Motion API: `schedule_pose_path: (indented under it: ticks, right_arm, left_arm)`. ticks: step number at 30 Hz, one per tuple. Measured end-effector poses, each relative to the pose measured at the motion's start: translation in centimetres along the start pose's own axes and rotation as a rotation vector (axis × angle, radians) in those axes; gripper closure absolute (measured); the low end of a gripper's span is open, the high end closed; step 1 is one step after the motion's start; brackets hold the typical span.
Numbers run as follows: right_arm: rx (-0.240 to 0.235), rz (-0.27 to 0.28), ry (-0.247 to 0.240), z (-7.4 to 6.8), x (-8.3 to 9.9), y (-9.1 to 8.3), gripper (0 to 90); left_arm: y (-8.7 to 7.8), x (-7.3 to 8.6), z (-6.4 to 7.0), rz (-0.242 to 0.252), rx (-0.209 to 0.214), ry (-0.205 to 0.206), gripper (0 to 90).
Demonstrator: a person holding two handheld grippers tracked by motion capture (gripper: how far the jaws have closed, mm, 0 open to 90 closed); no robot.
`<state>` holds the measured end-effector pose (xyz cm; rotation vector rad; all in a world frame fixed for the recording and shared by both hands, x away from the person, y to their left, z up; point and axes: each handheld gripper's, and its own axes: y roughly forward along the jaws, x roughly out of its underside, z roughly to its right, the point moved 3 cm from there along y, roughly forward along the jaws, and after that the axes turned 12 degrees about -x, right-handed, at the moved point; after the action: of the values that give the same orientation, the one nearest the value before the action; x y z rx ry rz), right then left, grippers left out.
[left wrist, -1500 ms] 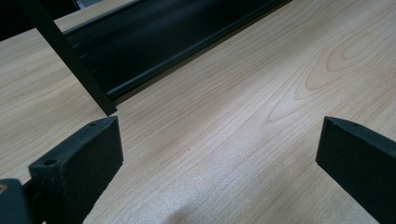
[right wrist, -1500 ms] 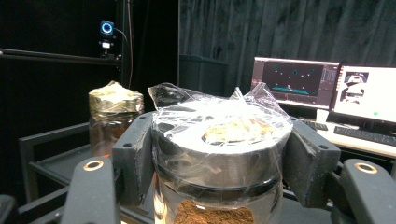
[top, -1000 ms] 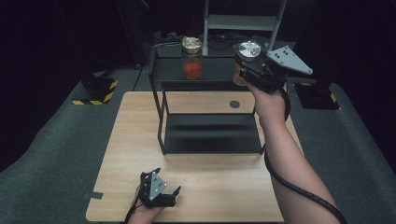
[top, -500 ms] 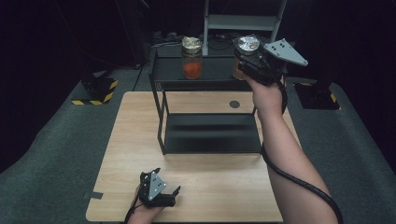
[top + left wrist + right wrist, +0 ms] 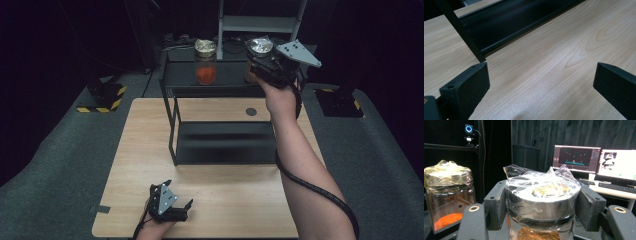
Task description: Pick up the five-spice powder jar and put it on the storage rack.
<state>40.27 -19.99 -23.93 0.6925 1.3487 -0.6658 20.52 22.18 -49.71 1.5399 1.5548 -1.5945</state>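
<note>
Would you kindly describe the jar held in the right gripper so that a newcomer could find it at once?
Start at the black metal rack standing on the wooden table; two jars are at its top shelf. The jar of brown powder is the right-hand one, clamped between the jaws of the right gripper. Unlike its neighbour, the jar of orange powder, which stands free, it has a silver lid.

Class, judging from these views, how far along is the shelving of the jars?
Done: one jar stands on the rack's top shelf. In hand: the right hand-held gripper clamps a second jar beside it. Left: setting it down and letting go. The left hand-held gripper is open.
</note>
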Motion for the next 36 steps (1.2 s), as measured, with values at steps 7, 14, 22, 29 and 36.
schedule_pose_path:
  ticks: [7,14,22,29,36]
  right_arm:
    - [-0.001,-0.005,0.015,0.1,0.3,0.3,34.1]
    - [0.0,-0.002,0.025,0.2,0.6,0.5,34.0]
    - [-0.005,0.003,0.045,0.6,0.8,0.9,33.9]
    - [-0.009,0.014,0.042,0.8,1.1,0.9,33.7]
    - [-0.01,0.003,0.046,0.8,0.8,0.9,33.0]
  left_arm:
    - [0.0,0.0,-0.1,0.001,0.002,-0.004,0.9]
    - [0.0,0.1,0.0,0.003,0.002,-0.002,0.9]
    - [0.0,0.1,-0.1,0.004,0.003,-0.003,0.9]
    - [0.0,0.1,-0.1,0.006,0.003,-0.001,0.9]
    - [0.0,0.1,-0.1,0.007,0.003,-0.001,0.9]
